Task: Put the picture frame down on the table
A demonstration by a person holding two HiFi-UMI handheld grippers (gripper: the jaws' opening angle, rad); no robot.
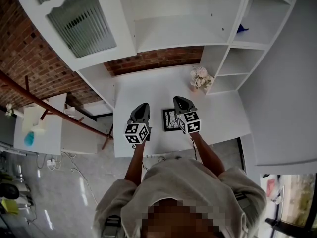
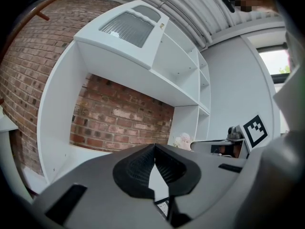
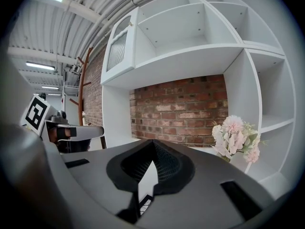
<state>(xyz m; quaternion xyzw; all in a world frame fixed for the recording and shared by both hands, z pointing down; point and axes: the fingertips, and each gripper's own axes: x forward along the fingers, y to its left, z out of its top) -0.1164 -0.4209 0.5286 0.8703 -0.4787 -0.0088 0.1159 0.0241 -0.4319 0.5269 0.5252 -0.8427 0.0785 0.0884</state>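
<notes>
The left gripper [image 1: 142,106] is being held level over the table [image 1: 143,86], near the front edge and toward the front left corner. Its jaws are being pressed together tip to tip, and nothing is being gripped between them. In the left gripper view a brick wall [image 2: 119,113] is being framed beyond the closed tips.

Just right of that gripper, the frame [image 1: 171,120] is lying flat on the table, close to the front edge and about midway along it. It is being flanked by the two grippers, nearer the right one, and a corner of it is being shown under the jaws in both gripper views.

The right gripper [image 1: 179,99] is being held over the frame's right side, tipped slightly down. Its jaws are likewise being held closed on nothing. Whether the frame is being touched by it cannot be told.

Farther right, the flowers [image 1: 200,78] are standing at the back right corner of the table, against the shelves [image 1: 237,63].
</notes>
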